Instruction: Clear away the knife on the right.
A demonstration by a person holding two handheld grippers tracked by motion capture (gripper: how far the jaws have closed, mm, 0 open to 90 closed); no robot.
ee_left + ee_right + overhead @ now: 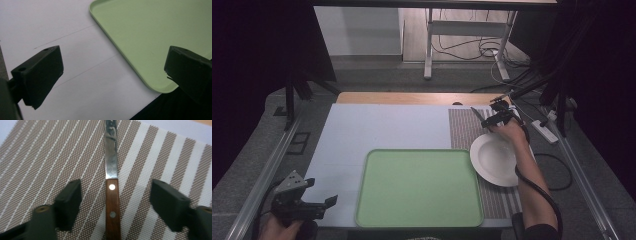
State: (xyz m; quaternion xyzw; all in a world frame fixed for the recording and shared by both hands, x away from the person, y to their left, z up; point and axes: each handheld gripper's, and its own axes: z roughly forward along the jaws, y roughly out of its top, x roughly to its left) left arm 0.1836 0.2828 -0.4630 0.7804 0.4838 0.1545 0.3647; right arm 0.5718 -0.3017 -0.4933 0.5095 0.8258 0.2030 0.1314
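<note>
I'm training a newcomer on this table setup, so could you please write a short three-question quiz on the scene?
1. True or false: the right gripper is clamped shut on the knife.
2. What does the knife lie on?
A. the green tray
B. the striped placemat
C. the white plate
3. Fill in: the left gripper, jaws apart and holding nothing, hangs beside a corner of the ____.

Key
1. False: the jaws stand open on either side of the wooden handle, not pressing it.
2. B
3. green tray
</note>
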